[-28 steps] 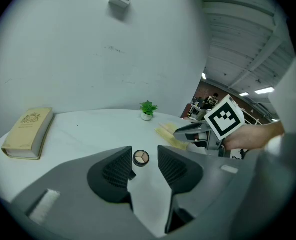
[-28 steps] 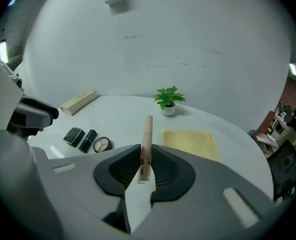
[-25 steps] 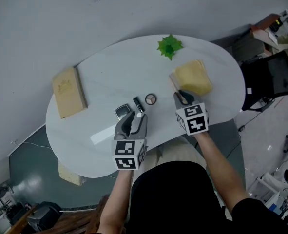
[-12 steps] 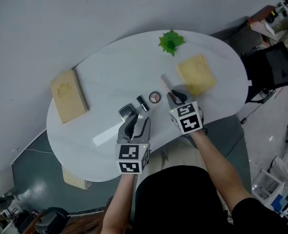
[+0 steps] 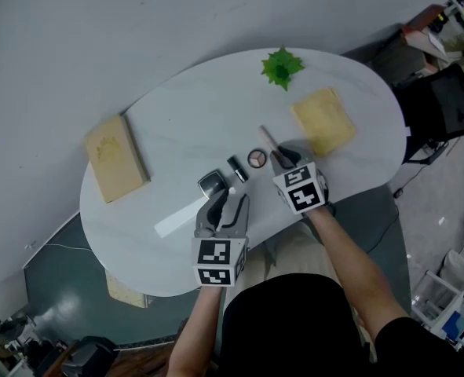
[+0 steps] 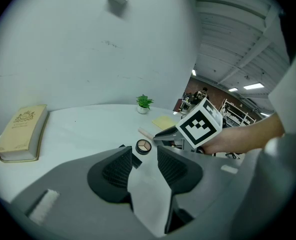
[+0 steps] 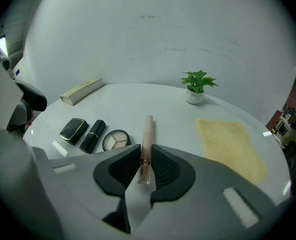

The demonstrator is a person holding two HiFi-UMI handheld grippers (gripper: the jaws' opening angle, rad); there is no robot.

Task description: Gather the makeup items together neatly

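Observation:
Three makeup items lie in a row near the table's front: a black compact, a black lipstick and a round eyeshadow pan. My right gripper is shut on the near end of a slim pink tube, which points away just right of the eyeshadow pan. My left gripper hovers just in front of the compact and lipstick, open, with nothing between its fingers.
On the white oval table a tan book lies at the left. A yellow cloth is at the right, and a small green plant stands at the far edge. A black chair stands beyond the right end.
My right gripper has carried the pink tube left and lower, away from the yellow cloth and close to the eyeshadow pan. The left gripper has hardly moved.

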